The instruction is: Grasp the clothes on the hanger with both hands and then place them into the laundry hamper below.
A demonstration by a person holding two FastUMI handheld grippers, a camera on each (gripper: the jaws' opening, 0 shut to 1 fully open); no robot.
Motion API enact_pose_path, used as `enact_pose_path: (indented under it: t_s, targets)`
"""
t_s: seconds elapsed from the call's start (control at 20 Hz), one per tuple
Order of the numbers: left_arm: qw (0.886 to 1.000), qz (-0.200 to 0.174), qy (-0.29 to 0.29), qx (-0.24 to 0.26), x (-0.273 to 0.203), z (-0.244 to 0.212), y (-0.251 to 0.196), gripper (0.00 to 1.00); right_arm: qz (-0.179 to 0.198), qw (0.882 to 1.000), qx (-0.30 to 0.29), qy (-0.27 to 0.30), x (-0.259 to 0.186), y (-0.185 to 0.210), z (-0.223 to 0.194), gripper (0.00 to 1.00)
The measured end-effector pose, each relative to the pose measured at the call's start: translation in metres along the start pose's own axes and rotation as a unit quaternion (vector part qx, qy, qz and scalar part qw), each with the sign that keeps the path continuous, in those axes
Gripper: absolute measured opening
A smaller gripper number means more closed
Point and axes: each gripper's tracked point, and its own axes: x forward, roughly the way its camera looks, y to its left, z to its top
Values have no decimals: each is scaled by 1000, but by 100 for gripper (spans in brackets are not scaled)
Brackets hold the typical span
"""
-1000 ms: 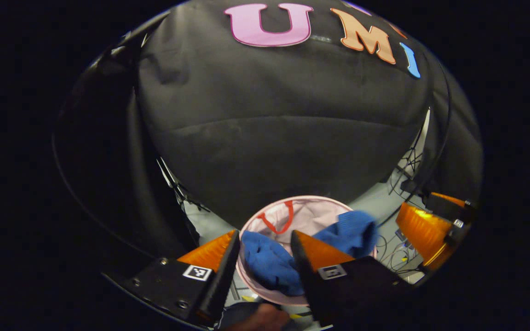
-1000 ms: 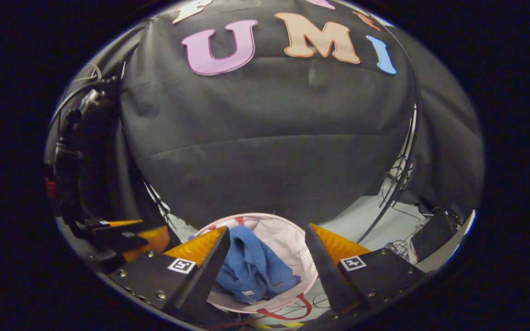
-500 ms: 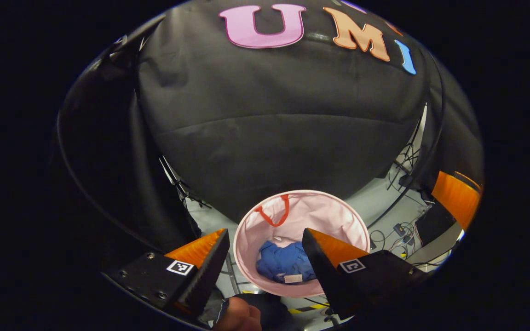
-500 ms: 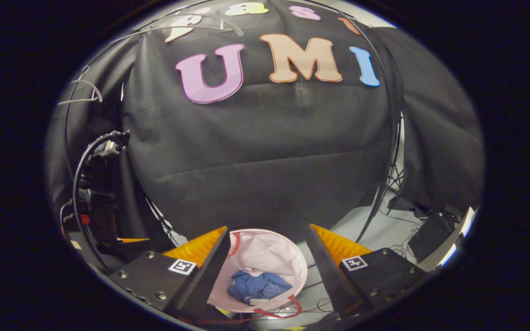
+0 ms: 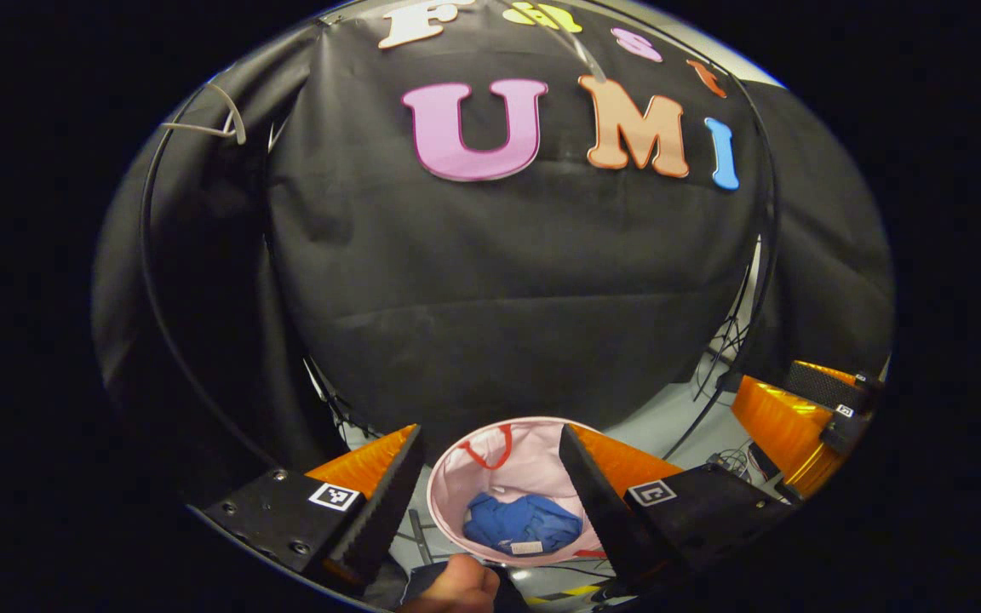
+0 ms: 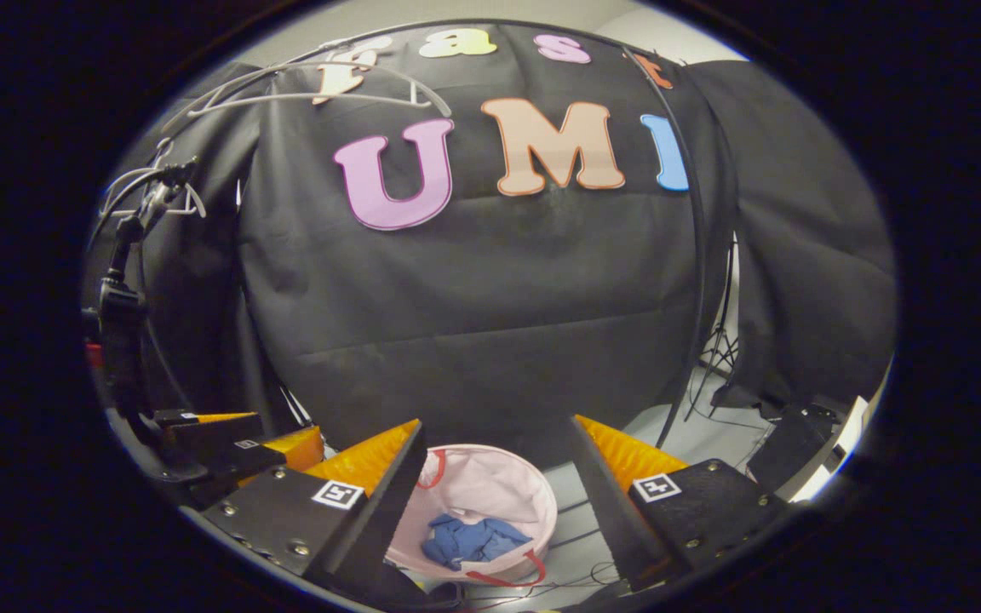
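Nearest, the left gripper [image 5: 490, 502] and the right gripper [image 6: 495, 498] both hang with fingers spread wide and nothing between them. Below them the blue garment [image 5: 523, 524] lies crumpled at the bottom of the pink laundry hamper [image 5: 450, 498], so the drop looks complete. A good finish would lift both grippers straight up, well clear of the hamper's red handles [image 6: 507, 575] and the empty white hanger [image 6: 312, 94] high on the booth wall.

No wording can be read. Square black-and-white coded tags [image 5: 334, 496] on the left gripper [image 5: 487, 430] and the right gripper [image 6: 495, 421] carry only patterns. The small pale label [image 5: 527, 547] on the crumpled blue garment [image 5: 516, 519] in the round pink fabric hamper [image 5: 542, 443] is too small to read.
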Motion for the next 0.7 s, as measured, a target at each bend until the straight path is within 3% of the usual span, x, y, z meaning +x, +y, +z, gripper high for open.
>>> enact_pose_path:
  t_s: [0.35,0.7]
  targets:
    - [993,14,-121,9,-72,88,12,100,13,998,-1,-58,-52,13,67,99]
    - [982,2,-188,-16,-135,131,24,98,32,993,-3,-117,-108,34,121,100]
